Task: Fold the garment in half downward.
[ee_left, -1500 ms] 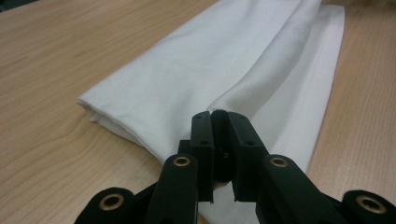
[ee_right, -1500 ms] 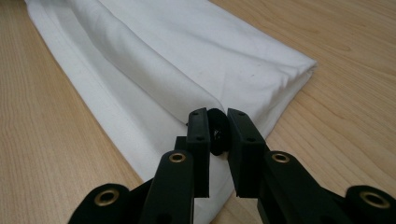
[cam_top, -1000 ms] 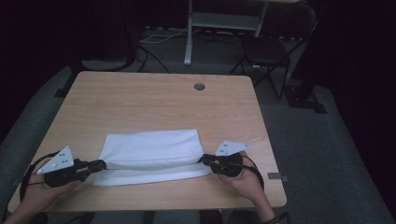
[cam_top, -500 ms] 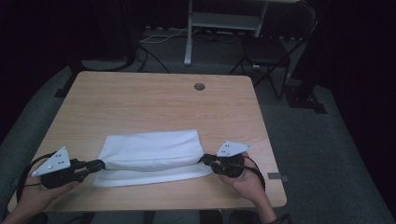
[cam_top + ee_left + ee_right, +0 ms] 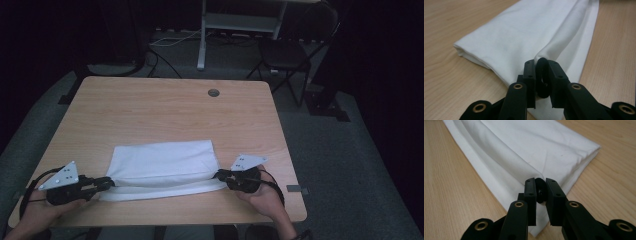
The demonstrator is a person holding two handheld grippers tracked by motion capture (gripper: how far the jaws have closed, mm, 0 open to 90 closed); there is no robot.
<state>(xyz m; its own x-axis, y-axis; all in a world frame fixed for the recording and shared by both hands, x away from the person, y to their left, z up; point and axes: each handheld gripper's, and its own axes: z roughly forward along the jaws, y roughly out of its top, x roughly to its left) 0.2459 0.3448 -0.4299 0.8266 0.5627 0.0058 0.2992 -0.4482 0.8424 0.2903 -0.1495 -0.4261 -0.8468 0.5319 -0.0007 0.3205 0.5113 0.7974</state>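
Note:
A folded white cloth (image 5: 162,160) lies on the near half of the wooden table (image 5: 175,107). My left gripper (image 5: 109,182) is at the cloth's near-left corner. Its jaws have just been opening. In the left gripper view a narrow gap stands between the jaws of the left gripper (image 5: 541,62), and a raised ridge of cloth (image 5: 524,30) ends right at their tips. My right gripper (image 5: 220,175) is at the near-right corner. In the right gripper view its jaws are pinched on the cloth's (image 5: 536,145) top-layer fold, the right gripper (image 5: 541,181) low over the table.
A round cable hole (image 5: 214,92) sits near the table's far edge. Beyond the table stand a black chair (image 5: 290,50) and a metal stand (image 5: 202,40) on dark floor. Bare wood shows on the far half of the table.
The left gripper has drifted a little left and toward the near edge, drawing the cloth's left corner out. Its jaws have parted slightly. The right gripper has stayed put.

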